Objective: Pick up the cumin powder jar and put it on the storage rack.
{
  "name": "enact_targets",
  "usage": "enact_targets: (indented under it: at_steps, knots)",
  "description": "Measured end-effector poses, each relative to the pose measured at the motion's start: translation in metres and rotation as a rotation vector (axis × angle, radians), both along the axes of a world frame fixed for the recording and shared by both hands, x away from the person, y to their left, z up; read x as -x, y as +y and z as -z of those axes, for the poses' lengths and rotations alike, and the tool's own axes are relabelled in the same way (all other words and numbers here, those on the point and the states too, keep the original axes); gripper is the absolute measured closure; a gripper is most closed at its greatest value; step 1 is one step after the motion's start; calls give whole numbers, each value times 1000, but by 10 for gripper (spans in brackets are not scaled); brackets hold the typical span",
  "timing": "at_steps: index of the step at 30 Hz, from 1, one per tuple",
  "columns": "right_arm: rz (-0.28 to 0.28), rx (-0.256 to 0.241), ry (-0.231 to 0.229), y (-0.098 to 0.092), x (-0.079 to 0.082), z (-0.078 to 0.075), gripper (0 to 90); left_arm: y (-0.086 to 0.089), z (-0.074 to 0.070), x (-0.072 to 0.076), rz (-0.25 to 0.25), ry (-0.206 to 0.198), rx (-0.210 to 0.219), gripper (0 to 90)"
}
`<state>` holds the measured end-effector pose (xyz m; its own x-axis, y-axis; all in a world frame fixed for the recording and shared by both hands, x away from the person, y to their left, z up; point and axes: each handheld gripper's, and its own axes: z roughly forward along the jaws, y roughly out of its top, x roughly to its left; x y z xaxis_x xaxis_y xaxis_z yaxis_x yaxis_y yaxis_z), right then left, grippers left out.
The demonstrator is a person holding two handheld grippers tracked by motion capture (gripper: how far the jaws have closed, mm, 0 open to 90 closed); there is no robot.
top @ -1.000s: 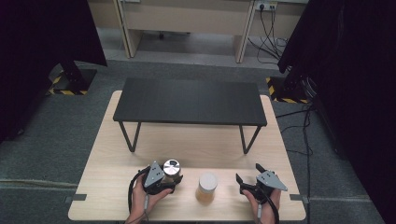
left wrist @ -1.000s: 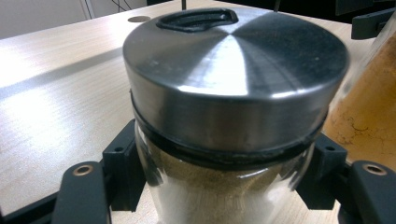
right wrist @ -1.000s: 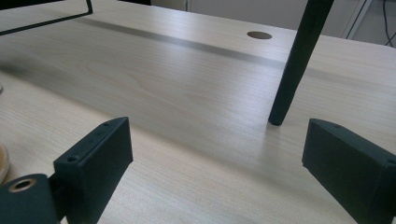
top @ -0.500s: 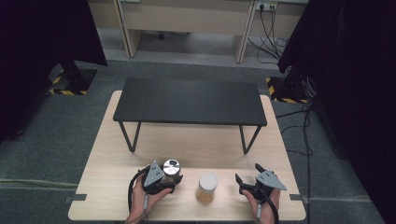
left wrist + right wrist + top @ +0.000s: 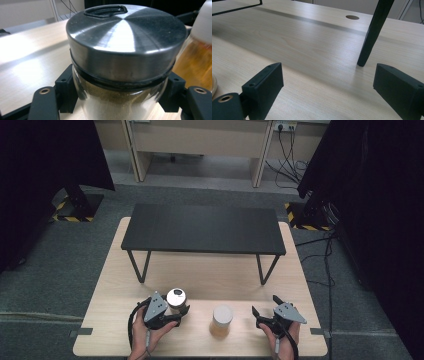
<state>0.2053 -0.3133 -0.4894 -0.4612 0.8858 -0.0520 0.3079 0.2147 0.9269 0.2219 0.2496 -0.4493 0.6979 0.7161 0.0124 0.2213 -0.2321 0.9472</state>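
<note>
A glass jar with a brushed steel lid (image 5: 125, 37) holds brownish powder and stands on the wooden table (image 5: 200, 270) near its front edge. My left gripper (image 5: 120, 92) is shut on it, one black jaw pressing each side of the glass below the lid. From above, the same jar (image 5: 176, 298) sits at the tip of the left gripper (image 5: 177, 312). A second jar with a white lid and amber contents (image 5: 222, 320) stands just to its right. My right gripper (image 5: 265, 305) rests to the right of that jar, open; its jaws (image 5: 327, 80) have only bare table between them.
A low black bench-like shelf (image 5: 202, 227) on thin metal legs spans the back half of the table. One of its legs (image 5: 372, 37) stands just ahead of the right gripper. A cable hole (image 5: 352, 17) lies farther back in the tabletop.
</note>
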Motion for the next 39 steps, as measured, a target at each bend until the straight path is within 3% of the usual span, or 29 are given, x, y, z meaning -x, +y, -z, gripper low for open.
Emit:
enact_targets:
  at_steps: [3, 8, 22, 30, 39]
  knots:
    - [0, 1, -1, 0, 0, 0, 95, 3, -13, 10, -2, -14, 5, 305]
    - [-1, 3, -1, 0, 0, 0, 95, 4, -23, 17, -9, -29, 2, 305]
    - [-2, 4, -1, 0, 0, 0, 95, 4, -31, 22, -21, -22, 17, 305]
    - [0, -9, 1, -1, 0, 0, 95, 3, -55, 27, -38, -43, 14, 305]
    - [1, -9, 3, -1, 0, 0, 95, 5, -92, 30, -40, -80, 4, 305]
